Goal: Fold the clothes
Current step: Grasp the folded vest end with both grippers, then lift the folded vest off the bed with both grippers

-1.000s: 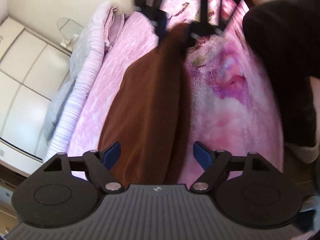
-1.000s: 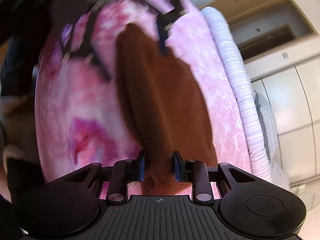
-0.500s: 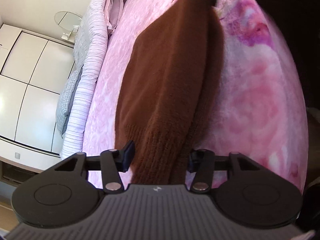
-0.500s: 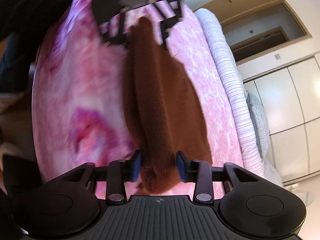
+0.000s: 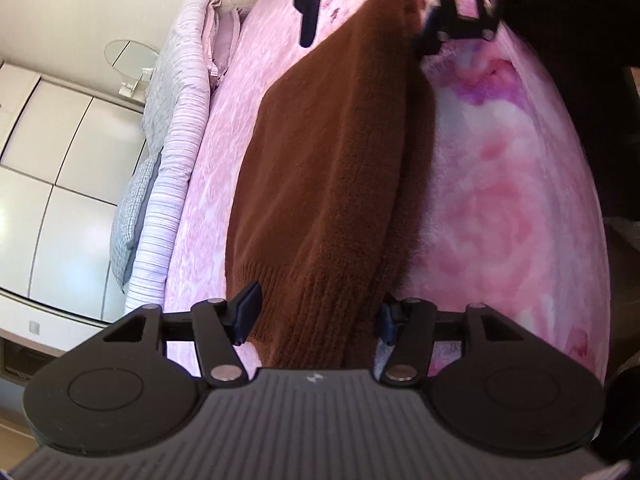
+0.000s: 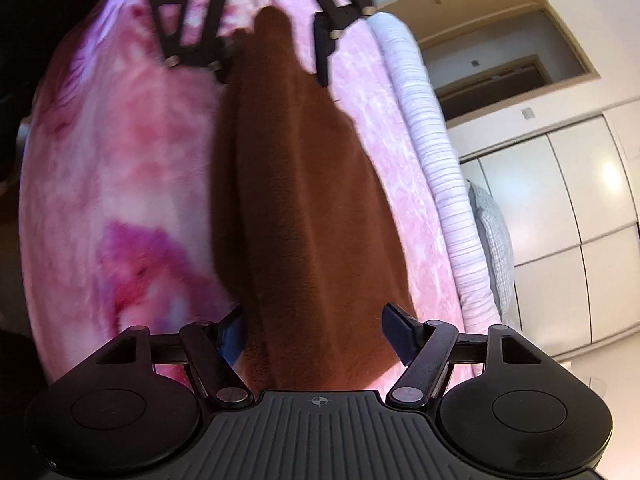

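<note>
Brown knit fills the gap between both pairs of jaws: the left gripper (image 5: 316, 316) is opening around the ribbed hem of the sweater (image 5: 332, 152), its pads beside the wool rather than pinching it, and the right gripper (image 6: 316, 332) is opening at the sweater's opposite end, pads clear of the cloth. Neither holds it. The sweater lies folded into a long narrow strip on the pink blanket (image 5: 500, 200), long axis running from one gripper to the other, with the striped pillows (image 5: 180, 128) off to its far side. It looks soft, thick and limp, fairly light, likely to sag; taking it by the ribbed hem and folded end corners seems best
</note>
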Tool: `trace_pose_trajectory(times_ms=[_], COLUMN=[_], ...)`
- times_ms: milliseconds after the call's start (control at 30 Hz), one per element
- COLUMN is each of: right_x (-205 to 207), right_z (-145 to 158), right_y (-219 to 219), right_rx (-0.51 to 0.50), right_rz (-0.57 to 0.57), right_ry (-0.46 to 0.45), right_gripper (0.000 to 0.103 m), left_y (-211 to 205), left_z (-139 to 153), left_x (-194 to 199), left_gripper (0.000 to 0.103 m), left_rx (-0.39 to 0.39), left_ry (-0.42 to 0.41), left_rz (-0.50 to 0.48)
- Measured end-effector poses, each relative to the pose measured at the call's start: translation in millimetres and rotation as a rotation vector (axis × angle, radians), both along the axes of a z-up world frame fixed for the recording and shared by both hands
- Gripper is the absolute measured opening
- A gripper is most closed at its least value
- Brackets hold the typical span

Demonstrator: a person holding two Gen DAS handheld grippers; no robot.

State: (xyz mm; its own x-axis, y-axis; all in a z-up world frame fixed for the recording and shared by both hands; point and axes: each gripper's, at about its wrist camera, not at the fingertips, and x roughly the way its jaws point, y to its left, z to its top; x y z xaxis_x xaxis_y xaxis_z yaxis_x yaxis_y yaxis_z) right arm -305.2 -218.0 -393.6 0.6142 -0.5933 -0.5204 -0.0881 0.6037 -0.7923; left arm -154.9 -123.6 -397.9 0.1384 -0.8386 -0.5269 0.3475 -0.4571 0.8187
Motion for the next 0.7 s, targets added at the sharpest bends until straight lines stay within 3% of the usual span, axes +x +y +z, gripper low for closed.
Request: trace_pose_trajectory(times_ms=[100, 167, 267, 300, 367, 500, 700], right_x=[-0.2, 0.5, 2.2, 2.5, 3.6, 5.9, 12.7], right_z=[1.4, -1.2, -0.3, 1.5, 9.3, 27.2, 55.4], right_y=[-0.8, 2.1, 2.3, 1.7, -0.5, -3.7, -10.2], right_rx=[0.010, -0.019, -0.013, -0.005, 0.015, 0.006, -0.002], right_rz=[-0.004, 0.008, 0.005, 0.001, -0.006, 0.003, 0.002], right_ry=[0.018, 0.048, 0.068, 0.067, 0.056, 0.058, 0.043], right_gripper=[0.051, 0.046, 0.030, 0.027, 0.024, 0.023, 0.023], left_y=[-7.0, -11.5, -17.1, -17.4, -16.8, -25.4, -39.5], left_z=[-3.2, -3.1, 3.2, 4.6, 7.2, 28.0, 55.4], left_x=[-4.4, -6.6, -6.6, -7.0, -6.1, 0.5, 4.6], left_gripper=[0.060, 0.057, 0.030, 0.028, 0.025, 0.024, 0.023], left_rx=[0.009, 0.028, 0.107, 0.121, 0.144, 0.199, 0.205], left_ry=[-0.041, -0.052, -0.025, -0.022, -0.031, 0.043, 0.071], left_rz=[-0.013, -0.020, -0.003, -0.001, -0.014, 0.003, 0.016])
